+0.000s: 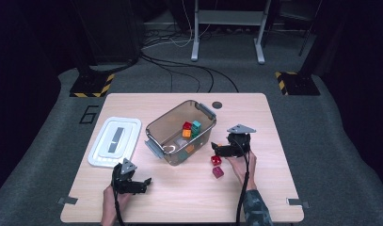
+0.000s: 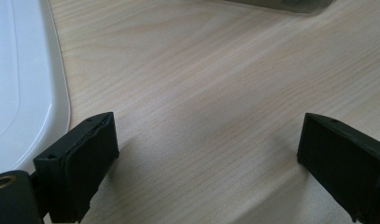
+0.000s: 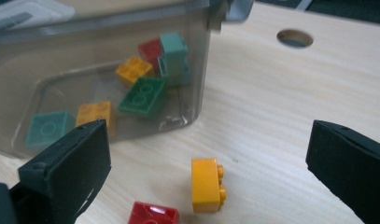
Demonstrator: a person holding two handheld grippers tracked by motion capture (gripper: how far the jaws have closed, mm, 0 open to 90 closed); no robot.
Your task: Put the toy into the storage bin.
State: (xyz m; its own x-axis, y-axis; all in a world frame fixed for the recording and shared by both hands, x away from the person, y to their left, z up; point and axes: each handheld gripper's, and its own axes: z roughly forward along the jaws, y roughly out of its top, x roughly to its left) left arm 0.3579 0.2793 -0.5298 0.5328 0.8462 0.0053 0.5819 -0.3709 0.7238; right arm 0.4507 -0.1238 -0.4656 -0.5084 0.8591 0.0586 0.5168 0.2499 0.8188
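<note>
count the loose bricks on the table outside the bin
3. A yellow brick lies on its side between the right gripper's open jaws, a red brick just beside it, and a dark red brick nearer the person. The gripper may hide more.

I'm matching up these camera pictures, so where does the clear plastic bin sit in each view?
High view: the clear bin sits at the picture's centre.
Left gripper view: a sliver of what looks like it at the top edge, right of centre.
Right gripper view: it is at the upper left, with bricks inside.
Shared landmark: the white lid lying beside the bin.
</note>
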